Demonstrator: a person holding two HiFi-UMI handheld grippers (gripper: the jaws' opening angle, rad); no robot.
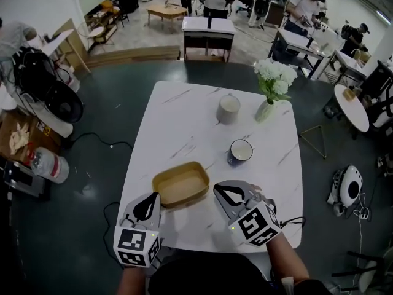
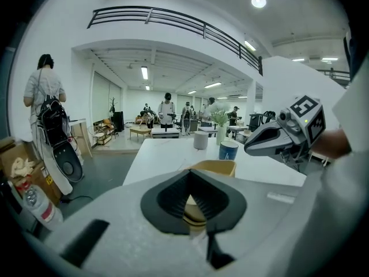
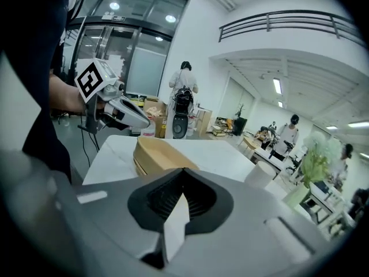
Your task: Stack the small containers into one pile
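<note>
Head view: a white marble table (image 1: 184, 112) fills the middle of the frame, with both grippers at its lower edge.
Task thing: the tan container (image 1: 181, 184) is shallow and rectangular with rounded corners. It has a plain matte inside and lies open side up.
Its place: low in the centre of the frame, on the table between the two grippers.
Its side: in the right gripper view a groove runs along the long wall under the rim. Whether a second one is nested inside cannot be told.
Left gripper (image 1: 155, 196): at the lower left, with jaws closed tip to tip and nothing between them. The tips are just beside the container's lower left corner; whether they touch it is unclear.
Right gripper (image 1: 217, 189): at the lower right of centre, with jaws together and empty. The tips are just beside the container's right end.
Other things: a white cup (image 1: 228, 109) stands above centre. A dark blue mug (image 1: 241, 150) with a white inside stands up and right of the container. A vase of white flowers (image 1: 270, 97) stands at the table's upper right.
</note>
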